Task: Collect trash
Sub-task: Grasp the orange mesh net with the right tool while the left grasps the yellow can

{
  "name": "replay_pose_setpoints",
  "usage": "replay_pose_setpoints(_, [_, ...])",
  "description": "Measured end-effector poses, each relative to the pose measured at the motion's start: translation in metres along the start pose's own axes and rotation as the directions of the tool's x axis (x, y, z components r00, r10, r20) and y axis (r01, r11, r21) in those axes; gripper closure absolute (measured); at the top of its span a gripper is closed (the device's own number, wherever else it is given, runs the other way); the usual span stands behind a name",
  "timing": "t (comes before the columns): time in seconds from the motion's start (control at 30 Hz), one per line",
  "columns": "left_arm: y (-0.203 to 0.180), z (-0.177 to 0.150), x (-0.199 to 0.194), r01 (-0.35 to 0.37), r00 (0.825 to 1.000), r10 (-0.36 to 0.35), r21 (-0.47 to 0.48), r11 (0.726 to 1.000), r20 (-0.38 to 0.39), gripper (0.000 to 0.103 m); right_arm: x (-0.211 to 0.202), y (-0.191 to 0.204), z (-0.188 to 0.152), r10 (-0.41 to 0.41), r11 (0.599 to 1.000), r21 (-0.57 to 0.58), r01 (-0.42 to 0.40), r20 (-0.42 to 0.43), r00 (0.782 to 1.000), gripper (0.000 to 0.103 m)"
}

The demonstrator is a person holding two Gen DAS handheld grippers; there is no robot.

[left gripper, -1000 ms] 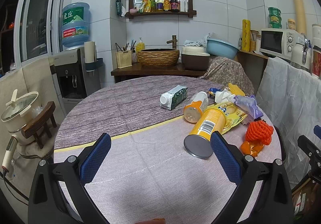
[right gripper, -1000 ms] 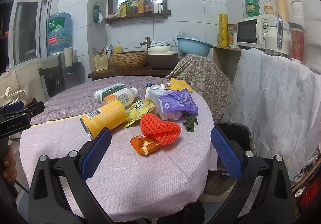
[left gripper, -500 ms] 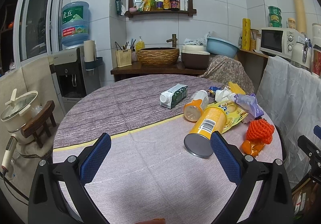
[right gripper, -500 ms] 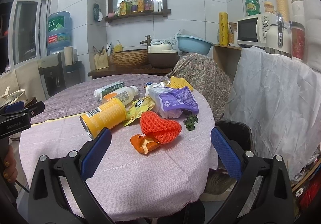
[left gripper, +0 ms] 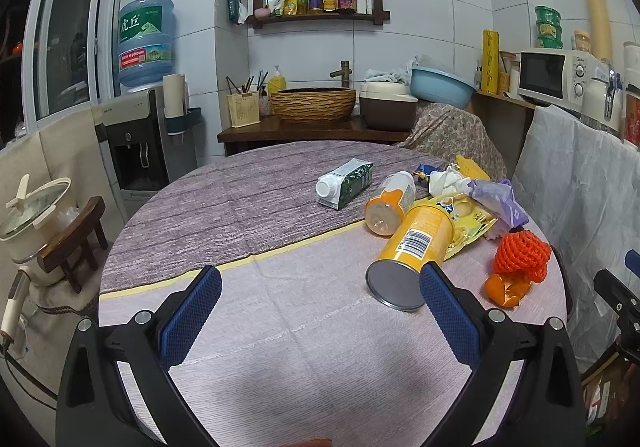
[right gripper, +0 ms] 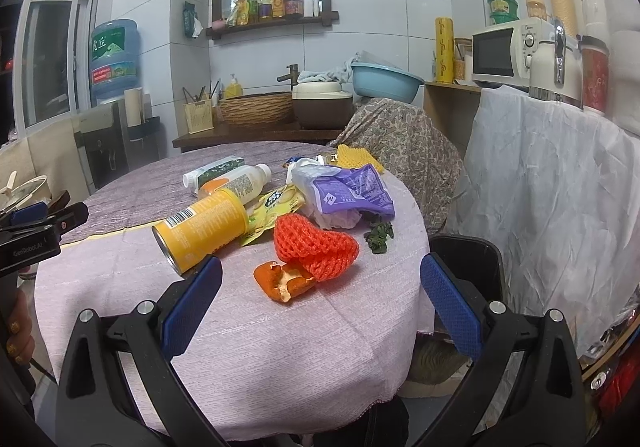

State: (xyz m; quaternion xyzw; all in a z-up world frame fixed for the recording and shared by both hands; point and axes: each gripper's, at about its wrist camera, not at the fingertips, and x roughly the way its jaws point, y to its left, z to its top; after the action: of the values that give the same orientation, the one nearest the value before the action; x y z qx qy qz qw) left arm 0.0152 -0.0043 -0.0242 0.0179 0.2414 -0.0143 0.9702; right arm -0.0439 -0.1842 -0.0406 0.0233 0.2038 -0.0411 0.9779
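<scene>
Trash lies on the right side of a round table (left gripper: pixel 248 327): a yellow chip can (left gripper: pixel 412 251) on its side, an orange-capped bottle (left gripper: pixel 390 199), a milk carton (left gripper: pixel 346 183), a yellow snack bag (left gripper: pixel 468 223), a purple wrapper (left gripper: pixel 496 195), an orange net (left gripper: pixel 520 251) and orange peel (left gripper: pixel 506 289). My left gripper (left gripper: pixel 320 311) is open over the table's front, the can just beyond its right finger. My right gripper (right gripper: pixel 320 303) is open in front of the peel (right gripper: pixel 286 281) and net (right gripper: pixel 316 245). The can (right gripper: pixel 202 233) and purple wrapper (right gripper: pixel 348 193) also show there.
A black bin (right gripper: pixel 468 267) stands beside the table on the right, below a white cloth-covered counter (right gripper: pixel 552 183). A stool with a pot (left gripper: pixel 36 219) is at the left. A water dispenser (left gripper: pixel 136 143) and a wooden shelf with a basin (left gripper: pixel 314 107) are behind.
The left gripper has edged slightly forward toward the can. The right view is nearly the same.
</scene>
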Motion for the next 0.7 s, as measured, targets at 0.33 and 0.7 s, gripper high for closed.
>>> replay_pose_setpoints(0.33, [0.005,0.003,0.053,0.102,0.982,-0.097,0.019,0.995,-0.163,0.005,0.059,-0.007,-0.014,0.066,0.998,0.007,-0.066,-0.151,0.986,0.005])
replay_pose_setpoints(0.7, [-0.042,0.041,0.109,0.305,0.912,-0.245,0.146,0.941,-0.33,0.005,0.123,0.0,0.017,0.036,0.989,-0.133,-0.068,-0.228,0.973,0.038])
